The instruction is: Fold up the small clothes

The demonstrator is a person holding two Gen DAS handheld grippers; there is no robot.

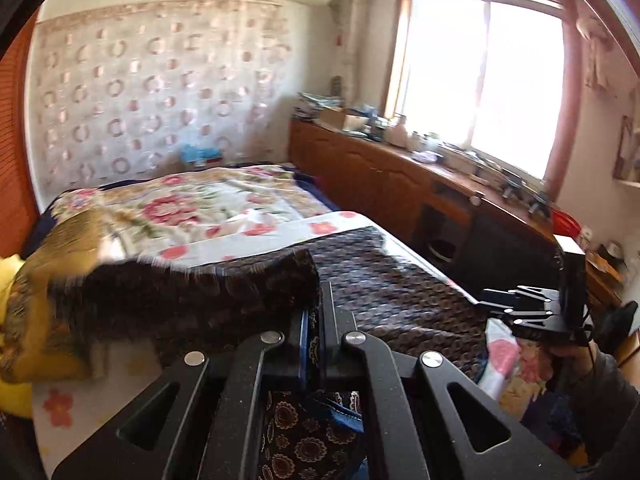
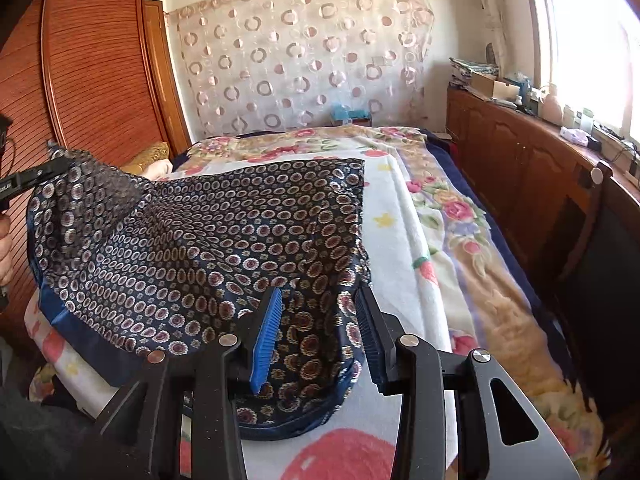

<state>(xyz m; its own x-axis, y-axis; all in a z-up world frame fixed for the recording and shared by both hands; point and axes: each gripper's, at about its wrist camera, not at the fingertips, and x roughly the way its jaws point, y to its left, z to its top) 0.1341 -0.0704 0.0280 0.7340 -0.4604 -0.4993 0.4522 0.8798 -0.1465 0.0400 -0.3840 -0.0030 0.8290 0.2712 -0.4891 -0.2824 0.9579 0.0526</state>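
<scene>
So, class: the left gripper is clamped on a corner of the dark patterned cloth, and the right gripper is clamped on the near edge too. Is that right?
Not quite. The left gripper is shut on the patterned cloth, but the right gripper is not clamped: the right wrist view shows its fingers standing apart, with the near edge of the cloth lying loose between them.

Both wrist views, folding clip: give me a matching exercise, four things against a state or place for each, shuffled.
Things:
1. left gripper
2. right gripper
3. patterned garment
4. floral blanket

States:
A. spread over the bed
B. jaws apart, cloth lying between them
C. one edge lifted off the bed
D. shut on cloth

Pairs: 1-D, 2-B, 3-C, 4-A
</scene>
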